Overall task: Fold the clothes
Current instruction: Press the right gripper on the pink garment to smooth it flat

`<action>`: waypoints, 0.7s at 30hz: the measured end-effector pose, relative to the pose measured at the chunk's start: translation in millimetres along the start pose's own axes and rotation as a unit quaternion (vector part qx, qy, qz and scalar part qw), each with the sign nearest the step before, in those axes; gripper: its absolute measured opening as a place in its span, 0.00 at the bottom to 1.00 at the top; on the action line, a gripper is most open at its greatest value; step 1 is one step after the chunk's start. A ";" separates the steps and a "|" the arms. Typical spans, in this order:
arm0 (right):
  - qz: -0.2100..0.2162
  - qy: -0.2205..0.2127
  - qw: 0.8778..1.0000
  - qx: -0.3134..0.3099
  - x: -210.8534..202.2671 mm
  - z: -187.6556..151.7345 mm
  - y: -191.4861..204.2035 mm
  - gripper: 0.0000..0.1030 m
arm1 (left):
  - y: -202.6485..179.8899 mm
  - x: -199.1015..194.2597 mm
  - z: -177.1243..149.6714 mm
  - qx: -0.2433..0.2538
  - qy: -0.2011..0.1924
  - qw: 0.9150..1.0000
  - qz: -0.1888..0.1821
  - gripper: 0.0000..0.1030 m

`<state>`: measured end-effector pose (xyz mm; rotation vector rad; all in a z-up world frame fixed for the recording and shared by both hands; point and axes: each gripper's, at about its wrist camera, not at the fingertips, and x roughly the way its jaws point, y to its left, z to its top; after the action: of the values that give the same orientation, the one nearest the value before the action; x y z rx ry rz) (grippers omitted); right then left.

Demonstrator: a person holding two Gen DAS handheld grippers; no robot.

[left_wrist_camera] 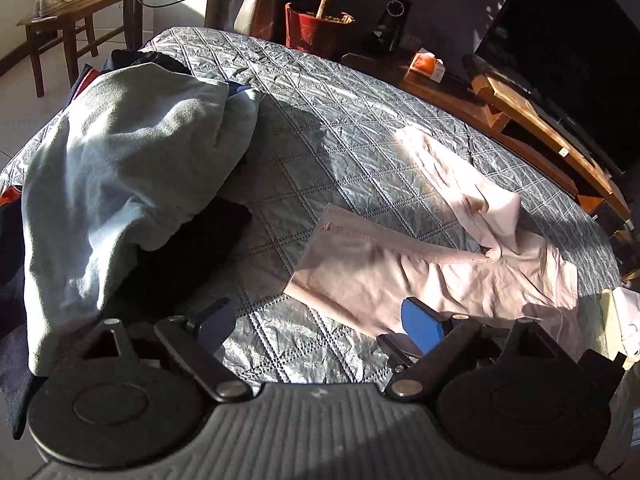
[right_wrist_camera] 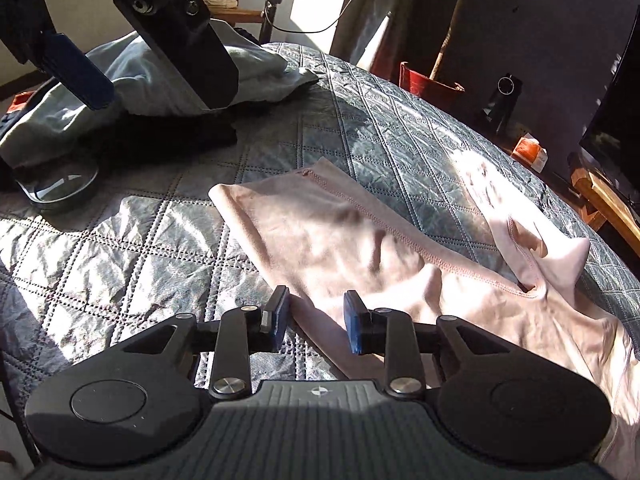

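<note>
Hovering part-open, the right hand-held gripper [right_wrist_camera: 317, 318] angles down over pink leggings [right_wrist_camera: 360, 248].

Both the left gripper [left_wrist_camera: 318, 326] and the right gripper [right_wrist_camera: 316, 320] are matte black, with ribbed grey housings, round side discs, silver pivot screws and blue finger pads [right_wrist_camera: 356, 326].

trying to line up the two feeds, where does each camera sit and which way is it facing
Left wrist: sits on the left gripper, looking down and forward over the grey quilted bedspread at the pale pink garment and light blue fleece pile; its own wide-open fingers show.
Right wrist: sits on the right gripper, facing the same way, closer above the pink garment; its partly open fingers and the left gripper at upper left show.
Shared: bedspread, pink garment, blue pile, red plant pot.
</note>
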<state>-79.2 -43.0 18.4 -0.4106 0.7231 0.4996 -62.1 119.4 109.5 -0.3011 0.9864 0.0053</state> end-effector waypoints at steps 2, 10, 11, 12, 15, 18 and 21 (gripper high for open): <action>0.008 0.003 1.000 0.014 -0.7 -1.6 0.7 0.02 | 0.0 0.7 0.1 -0.002 0.001 1.000 0.001 0.85; 0.081 0.041 0.990 0.112 -35.0 -19.9 -3.2 0.15 | -3.2 3.7 0.1 0.000 0.003 1.000 0.004 0.85; 0.095 0.036 0.985 0.140 -42.2 -21.8 -12.0 0.22 | -4.2 4.4 -0.4 0.002 0.004 1.000 0.005 0.85; 0.105 0.026 0.981 0.163 -50.3 -23.2 -21.3 0.26 | -5.3 5.0 -0.8 0.004 0.005 1.000 0.007 0.85; 0.040 -0.020 0.975 0.219 -90.2 -29.9 -74.4 0.47 | -7.9 7.9 -2.6 0.008 0.009 1.000 0.011 0.85; -0.076 -0.009 0.951 0.299 -113.1 -62.9 -150.1 0.54 | -10.9 9.5 -4.0 0.013 0.011 1.000 0.012 0.85; -0.157 0.036 0.907 0.389 -121.1 -112.1 -216.3 0.46 | -17.3 11.1 -5.9 0.024 0.011 1.000 0.011 0.85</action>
<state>-93.8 -310.2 67.6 0.2111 0.8459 -0.1316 -58.4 99.8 101.6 -0.2466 1.0102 -0.0015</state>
